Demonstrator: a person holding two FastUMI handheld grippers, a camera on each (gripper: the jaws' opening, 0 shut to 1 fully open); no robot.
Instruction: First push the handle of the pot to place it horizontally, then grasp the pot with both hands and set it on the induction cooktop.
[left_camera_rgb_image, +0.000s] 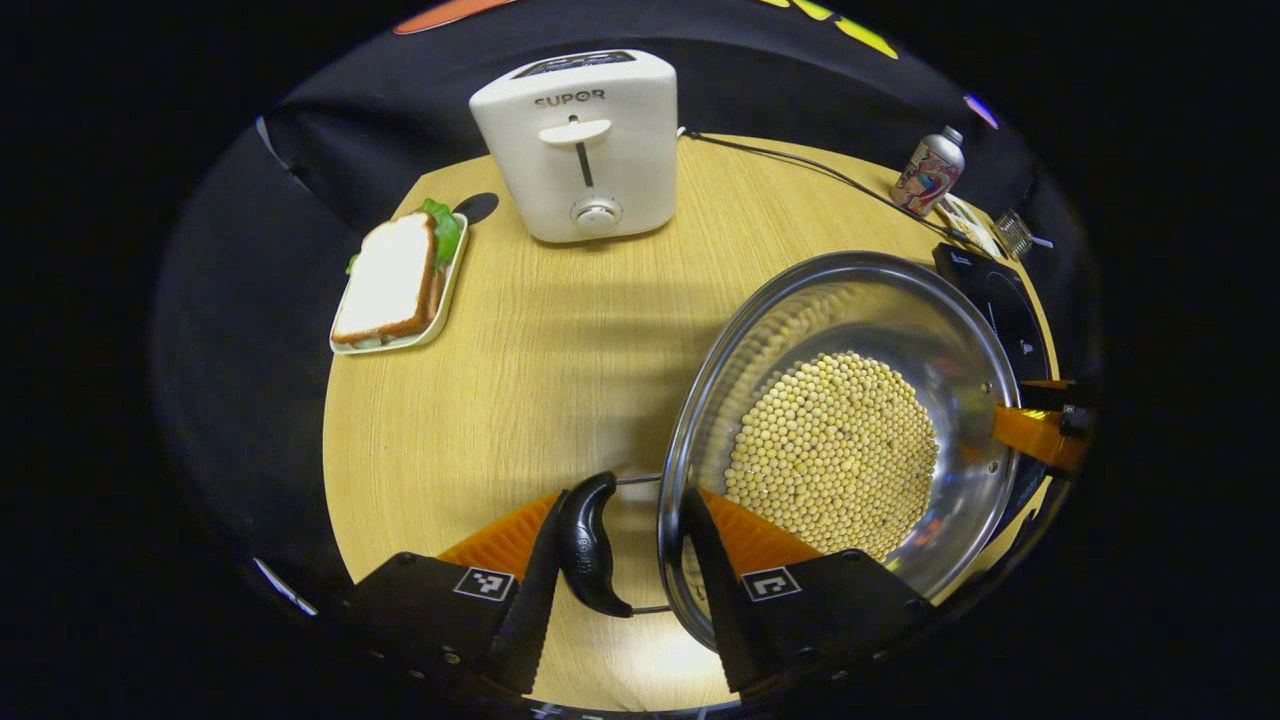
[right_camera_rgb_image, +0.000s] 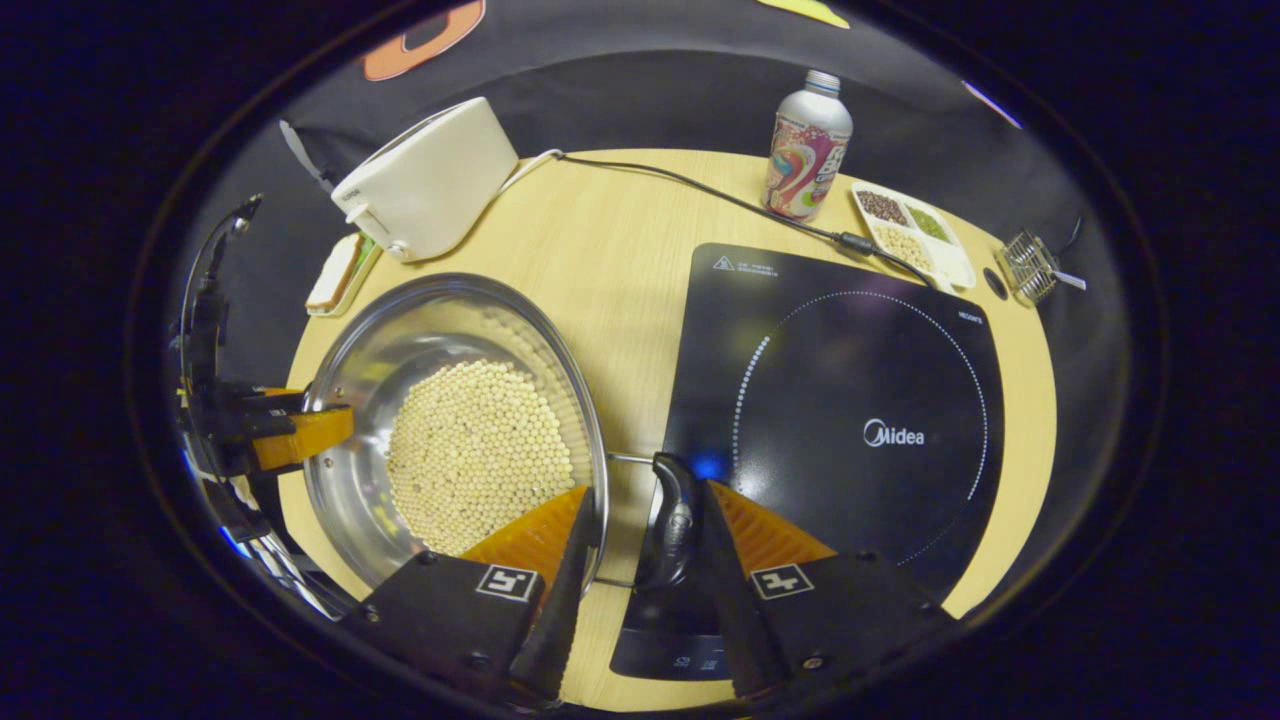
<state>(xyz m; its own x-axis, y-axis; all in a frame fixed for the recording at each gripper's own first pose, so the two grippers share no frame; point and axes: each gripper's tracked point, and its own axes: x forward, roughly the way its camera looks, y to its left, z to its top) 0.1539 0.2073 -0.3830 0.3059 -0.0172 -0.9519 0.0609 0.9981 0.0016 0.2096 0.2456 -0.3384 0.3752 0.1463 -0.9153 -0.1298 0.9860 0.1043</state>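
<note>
Left gripper view shows the pot (left_camera_rgb_image: 850, 430), full of beans, near the table's (left_camera_rgb_image: 560, 360) right edge with bare wood open toward the toaster (left_camera_rgb_image: 585, 145) and sandwich plate (left_camera_rgb_image: 395, 285). The left gripper (left_camera_rgb_image: 620, 545) has its fingers partly spread around the pot's near handle (left_camera_rgb_image: 590, 545), the right finger against the rim. In the right gripper view, the right gripper (right_camera_rgb_image: 640, 540) straddles the other handle (right_camera_rgb_image: 675, 520) just beside the induction cooktop (right_camera_rgb_image: 850, 420), fingers likewise parted.

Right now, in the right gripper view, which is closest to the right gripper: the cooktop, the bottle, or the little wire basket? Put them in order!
From the right gripper:
1. Induction cooktop, right beside the fingers, just ahead.
2. Bottle, at the table's far edge, behind the cooktop.
3. Wire basket, at the far right corner, farthest out.
</note>
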